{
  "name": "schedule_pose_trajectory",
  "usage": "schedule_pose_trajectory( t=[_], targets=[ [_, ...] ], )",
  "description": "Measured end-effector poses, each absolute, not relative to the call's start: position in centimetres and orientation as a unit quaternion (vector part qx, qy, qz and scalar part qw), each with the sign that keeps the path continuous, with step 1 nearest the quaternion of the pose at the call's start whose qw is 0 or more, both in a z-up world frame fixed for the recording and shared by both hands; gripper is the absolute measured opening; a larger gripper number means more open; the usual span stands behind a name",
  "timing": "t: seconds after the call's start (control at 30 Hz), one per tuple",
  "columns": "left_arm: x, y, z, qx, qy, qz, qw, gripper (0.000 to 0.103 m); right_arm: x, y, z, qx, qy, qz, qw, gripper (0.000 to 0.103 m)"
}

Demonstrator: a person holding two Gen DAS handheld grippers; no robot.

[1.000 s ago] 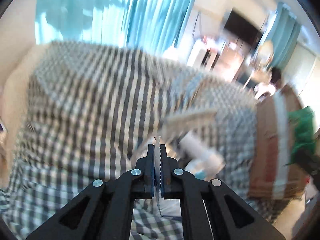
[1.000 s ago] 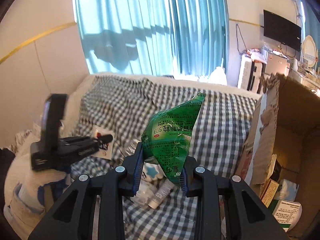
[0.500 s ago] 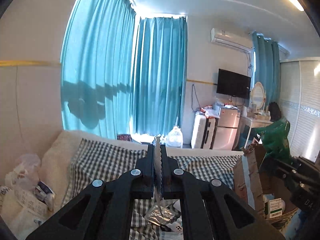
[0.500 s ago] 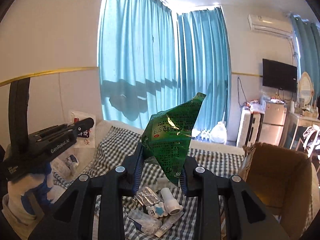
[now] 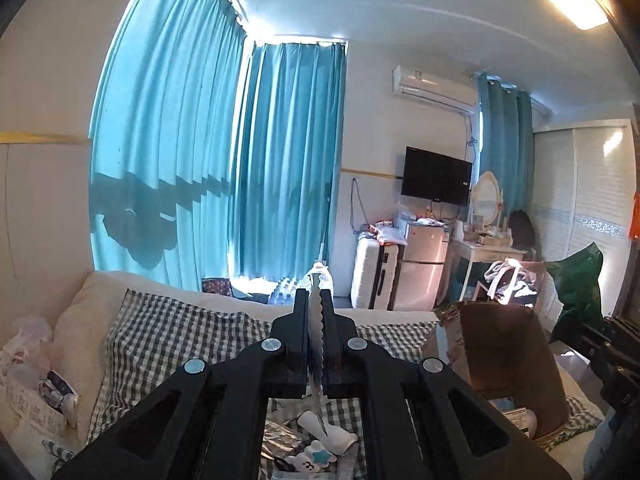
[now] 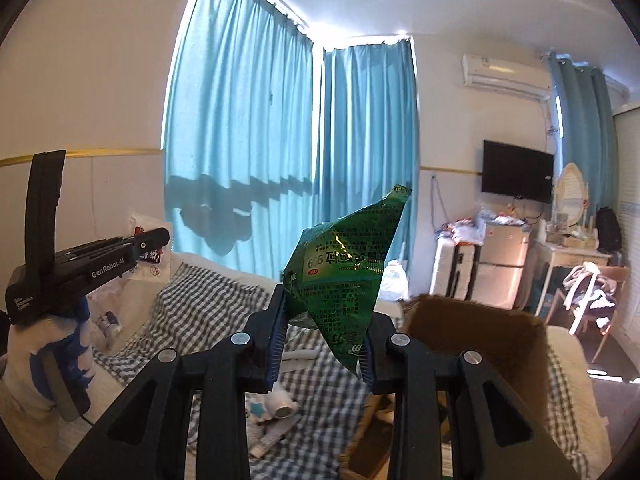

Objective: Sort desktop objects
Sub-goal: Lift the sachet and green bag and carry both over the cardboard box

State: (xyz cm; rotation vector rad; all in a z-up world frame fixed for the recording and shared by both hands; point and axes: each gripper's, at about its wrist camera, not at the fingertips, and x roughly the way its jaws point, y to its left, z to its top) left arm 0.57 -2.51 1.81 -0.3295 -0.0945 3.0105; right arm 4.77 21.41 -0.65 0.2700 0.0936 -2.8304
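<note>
My left gripper (image 5: 314,296) is shut on a thin white sachet (image 5: 316,280) with a serrated edge, seen edge-on between the jaws. In the right wrist view the left gripper (image 6: 154,238) is raised at the left in a gloved hand (image 6: 52,360), and the sachet (image 6: 150,268) shows red print. My right gripper (image 6: 326,320) is shut on a crumpled green packet (image 6: 344,272), held up just left of an open cardboard box (image 6: 472,336). That packet (image 5: 580,284) also shows at the right above the box (image 5: 508,352).
A checked cloth (image 6: 200,304) covers the surface below. On it lie a small white bottle (image 6: 280,404), a tube (image 6: 276,436) and a foil sachet (image 5: 280,440). A plastic bag of packets (image 5: 36,392) sits at the far left. Curtains and furniture stand far behind.
Both grippers have risen and tilted up from the cloth, each keeping its grip. The right gripper has moved closer to the box with the green packet.
</note>
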Motion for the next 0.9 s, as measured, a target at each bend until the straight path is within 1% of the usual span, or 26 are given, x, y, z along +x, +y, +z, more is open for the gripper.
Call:
schedule_pose_trajectory(
  t=[0.17,0.33,0.7,0.9],
  targets=[
    [0.8,1.7,2.6,-0.091,-0.005,0.993,0.077,0.003,5.9,23.4,0.4,0.07,0.042,-0.99,0.115,0.03],
    [0.6,7.3,2.3,-0.079,0.038,0.989,0.122,0.003,5.9,26.0,0.8,0.066,0.023,-0.992,0.103,0.03],
    [-0.4,17.0,2.0,-0.093,0.075,0.973,0.198,0.003,4.7,33.4,-0.5,0.08,-0.018,-0.995,0.06,0.03],
    [-2.2,20.6,0.1,-0.123,0.078,0.962,0.233,0.003,3.3,36.8,-1.9,0.109,-0.028,-0.993,0.03,0.03]
  ],
)
